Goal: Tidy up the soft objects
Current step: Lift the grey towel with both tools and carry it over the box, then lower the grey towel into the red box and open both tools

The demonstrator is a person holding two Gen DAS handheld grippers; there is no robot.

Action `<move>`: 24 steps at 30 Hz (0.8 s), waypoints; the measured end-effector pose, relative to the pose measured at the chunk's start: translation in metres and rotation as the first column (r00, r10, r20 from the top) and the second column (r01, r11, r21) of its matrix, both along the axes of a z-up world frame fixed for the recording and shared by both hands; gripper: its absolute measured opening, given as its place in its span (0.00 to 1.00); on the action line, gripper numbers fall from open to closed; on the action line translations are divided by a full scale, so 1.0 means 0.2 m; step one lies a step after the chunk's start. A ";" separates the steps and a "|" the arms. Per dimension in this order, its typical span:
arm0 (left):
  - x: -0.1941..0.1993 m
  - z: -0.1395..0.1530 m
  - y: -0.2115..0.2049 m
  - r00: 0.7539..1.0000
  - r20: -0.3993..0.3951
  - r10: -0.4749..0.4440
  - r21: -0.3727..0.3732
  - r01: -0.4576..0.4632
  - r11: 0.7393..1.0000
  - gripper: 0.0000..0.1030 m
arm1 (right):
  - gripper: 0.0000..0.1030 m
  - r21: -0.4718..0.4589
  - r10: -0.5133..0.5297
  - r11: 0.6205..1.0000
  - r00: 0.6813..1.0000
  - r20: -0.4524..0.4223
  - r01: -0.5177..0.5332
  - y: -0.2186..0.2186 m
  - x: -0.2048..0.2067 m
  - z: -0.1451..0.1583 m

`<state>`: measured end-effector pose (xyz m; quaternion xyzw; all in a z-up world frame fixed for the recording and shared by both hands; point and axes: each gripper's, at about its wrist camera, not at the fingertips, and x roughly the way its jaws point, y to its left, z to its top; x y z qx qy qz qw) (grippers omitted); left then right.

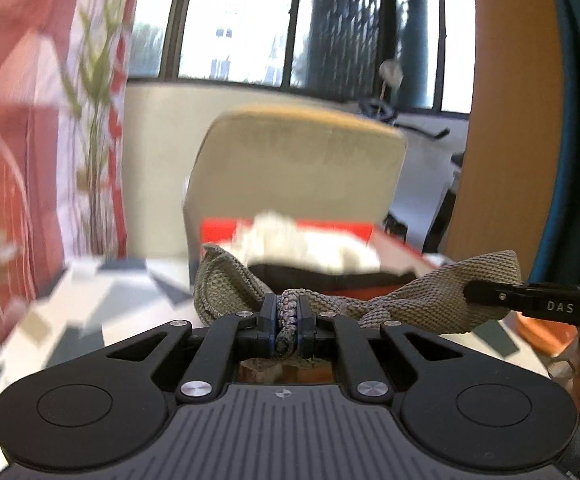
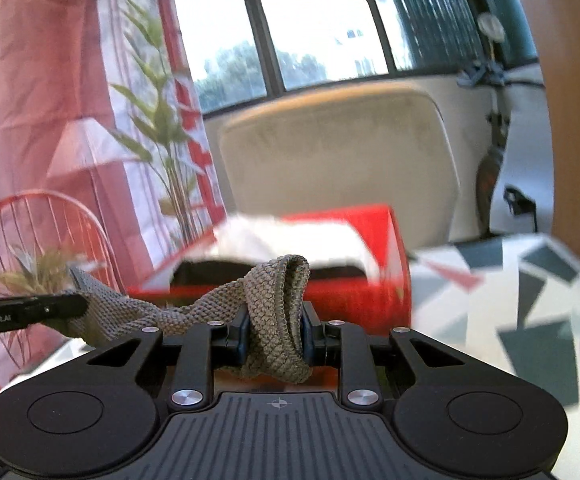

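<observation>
Between the two grippers a grey-green knitted cloth (image 1: 422, 296) stretches like a slack band, pinched at each end. Its weave is coarse and ribbed, a dull olive-grey, thick enough to bunch into rope-like folds where it is squeezed.

At the left gripper (image 1: 287, 320) the jaws are closed tight on a gathered edge of the cloth, so that only a narrow twisted cord of fabric shows between the pads. To the left of those jaws a loose flap rises and curls over; to the right the cloth fans out flat towards the other gripper, whose black finger comes in from the right edge and overlaps the far corner.

At the right gripper (image 2: 275, 334) the jaws clamp a much fatter roll of the same cloth (image 2: 277, 320), a doubled loop that stands up above the pads and bulges out below them. From there the fabric runs off to the left, sagging slightly, to where the left gripper's black finger meets it.

Just beyond both grippers sits a red box (image 2: 374, 300) with something white and soft (image 2: 290, 240) lying across its open top, blurred. Under it is a surface patterned with grey, white and red shapes (image 2: 510, 312), and behind stands a beige chair back (image 2: 338, 160).
</observation>
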<state>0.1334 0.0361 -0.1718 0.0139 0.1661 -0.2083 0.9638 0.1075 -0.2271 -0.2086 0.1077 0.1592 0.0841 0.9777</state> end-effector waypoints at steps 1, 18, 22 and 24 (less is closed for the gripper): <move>0.02 0.03 -0.01 1.000 0.015 0.000 0.001 0.000 1.000 0.10 | 0.22 -0.010 0.003 1.000 1.000 0.013 -0.003 0.00 0.02 0.04; 0.62 -0.01 -0.25 0.976 -0.216 -0.015 0.043 0.025 0.999 0.10 | 0.22 -0.135 -0.048 0.991 0.977 -0.208 0.020 -0.04 0.68 0.19; 0.68 -0.07 -0.28 0.963 -0.266 -0.034 0.050 0.049 0.998 0.10 | 0.22 -0.161 -0.044 0.987 0.953 -0.300 -0.005 -0.01 0.77 0.12; 0.72 -0.10 -0.27 0.954 -0.295 -0.054 0.029 0.066 0.997 0.10 | 0.22 -0.188 -0.054 0.982 0.945 -0.322 -0.007 0.02 0.80 0.09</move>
